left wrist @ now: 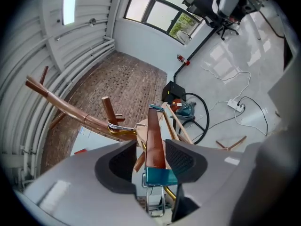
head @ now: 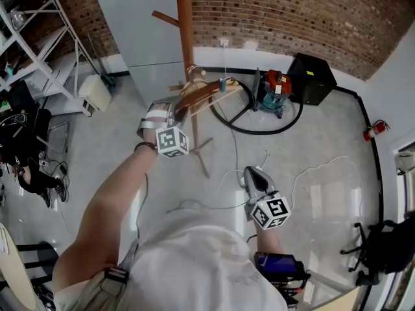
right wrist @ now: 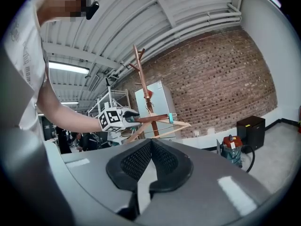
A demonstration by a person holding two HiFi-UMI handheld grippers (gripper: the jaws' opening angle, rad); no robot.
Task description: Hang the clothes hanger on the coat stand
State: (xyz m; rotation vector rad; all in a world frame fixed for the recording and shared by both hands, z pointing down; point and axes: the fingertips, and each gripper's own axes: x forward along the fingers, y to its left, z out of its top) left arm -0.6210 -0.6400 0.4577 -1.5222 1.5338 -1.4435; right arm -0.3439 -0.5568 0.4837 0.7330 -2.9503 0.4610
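Left gripper [left wrist: 151, 146] has its jaws spread apart. The dark wooden bar of the clothes hanger [left wrist: 154, 124] runs between the pads with a gap showing on one side, so it's not pinched. A teal clip [left wrist: 160, 175] sits on the bar right at the jaw mouth. At 10 o'clock from there, the hanger's metal hook [left wrist: 116, 127] looks looped round the base of a peg on the coat stand [left wrist: 70, 106]. Right gripper [right wrist: 151, 144] has its pads together with nothing in them. In the head view it's at 5 o'clock from the left one. There's a small vacuum [head: 275, 89] on the floor at 3 o'clock of the stand.
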